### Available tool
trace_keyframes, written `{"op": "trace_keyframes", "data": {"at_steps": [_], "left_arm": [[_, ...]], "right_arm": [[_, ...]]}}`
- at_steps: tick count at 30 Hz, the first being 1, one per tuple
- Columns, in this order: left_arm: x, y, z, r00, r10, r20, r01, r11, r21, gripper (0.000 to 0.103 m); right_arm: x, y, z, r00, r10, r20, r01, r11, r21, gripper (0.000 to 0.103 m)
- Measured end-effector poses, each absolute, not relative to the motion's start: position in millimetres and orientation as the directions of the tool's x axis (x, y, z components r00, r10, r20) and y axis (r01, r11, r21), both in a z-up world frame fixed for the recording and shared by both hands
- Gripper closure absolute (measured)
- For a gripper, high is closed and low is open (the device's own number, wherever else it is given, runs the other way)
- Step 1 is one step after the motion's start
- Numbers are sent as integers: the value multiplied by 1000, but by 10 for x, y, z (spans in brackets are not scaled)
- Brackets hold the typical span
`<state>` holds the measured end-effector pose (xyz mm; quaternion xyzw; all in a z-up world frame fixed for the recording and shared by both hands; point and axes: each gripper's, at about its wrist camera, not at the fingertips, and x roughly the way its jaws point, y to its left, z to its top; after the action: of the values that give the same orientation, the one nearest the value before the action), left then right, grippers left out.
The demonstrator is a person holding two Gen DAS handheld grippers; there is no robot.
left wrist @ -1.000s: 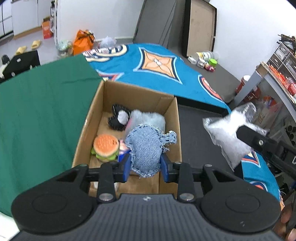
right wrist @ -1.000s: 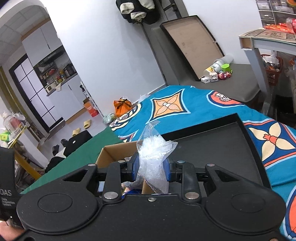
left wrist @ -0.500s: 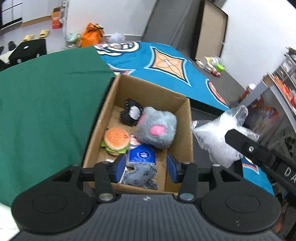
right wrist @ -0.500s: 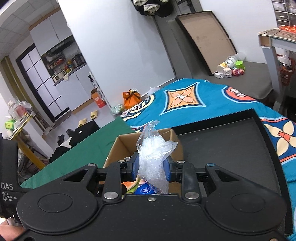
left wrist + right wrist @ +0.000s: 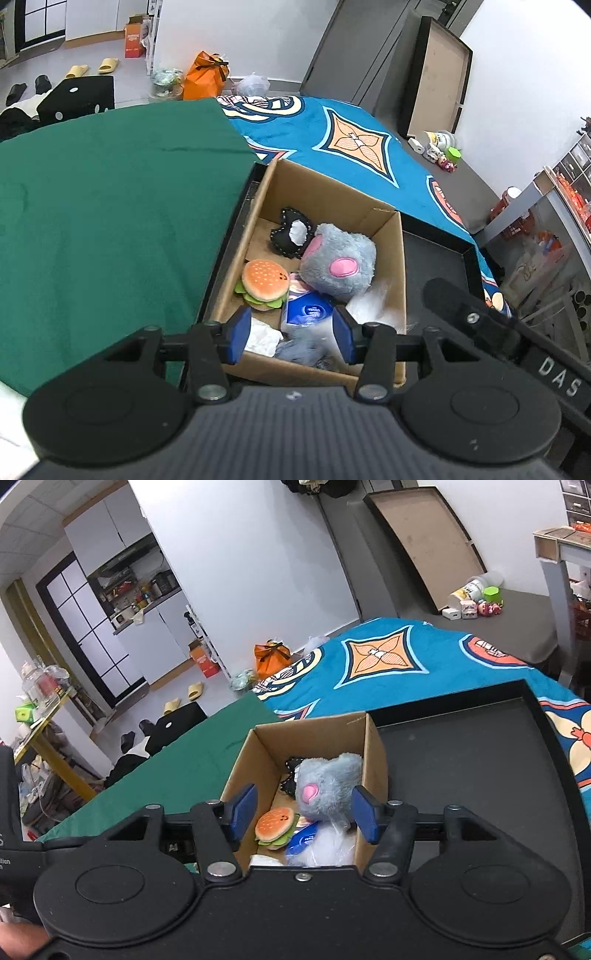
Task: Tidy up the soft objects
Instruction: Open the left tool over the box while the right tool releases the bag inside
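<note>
A cardboard box [image 5: 388, 236] [image 5: 373, 753] holds a grey plush [image 5: 338, 264] [image 5: 325, 786], a burger toy [image 5: 264, 278] [image 5: 275, 825], a black fabric piece [image 5: 293, 232], a blue packet [image 5: 308, 310], a denim piece [image 5: 299, 345] and a clear plastic bag [image 5: 373, 302] [image 5: 328, 845]. My left gripper [image 5: 291, 334] is open and empty over the box's near end. My right gripper [image 5: 303, 814] is open and empty above the box.
The box stands in a black tray [image 5: 480, 753] on a blue patterned cloth [image 5: 354, 147]. A green cloth [image 5: 110, 206] lies to the left. A grey table [image 5: 554, 554] stands at the right. Shoes and bags lie on the floor behind.
My left gripper opened and the denim piece dropped into the box. My right gripper then opened and the plastic bag fell into the box. Both grippers moved over the box.
</note>
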<state>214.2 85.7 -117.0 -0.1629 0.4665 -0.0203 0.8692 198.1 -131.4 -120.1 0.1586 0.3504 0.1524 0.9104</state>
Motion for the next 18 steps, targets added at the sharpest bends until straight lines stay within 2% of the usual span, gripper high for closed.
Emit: {"op": "trace_keyframes", "data": {"at_steps": [8,11,13,18], "left_arm": [[2078,864,-1063,565,-186,-804,-113,948,-299,56],[2053,822,-976,570,-185,-800,-99,952,-291,42],[2017,788,-913,580,-181,-794,-90,955,-284,34],[1905,701,-772,586,-183,-789,-61,961,-269,28]], "right_arm": [[1877,-1513,-1101,726,359,-587,-133,910,392,46],[1835,-1583,-1082,724,351,-594,-122,912,391,46],[1798,-1609,-1054,723,348,-597,-123,915,384,43],[1697,-1701,-952,730,339,-594,-113,917,383,32]]}}
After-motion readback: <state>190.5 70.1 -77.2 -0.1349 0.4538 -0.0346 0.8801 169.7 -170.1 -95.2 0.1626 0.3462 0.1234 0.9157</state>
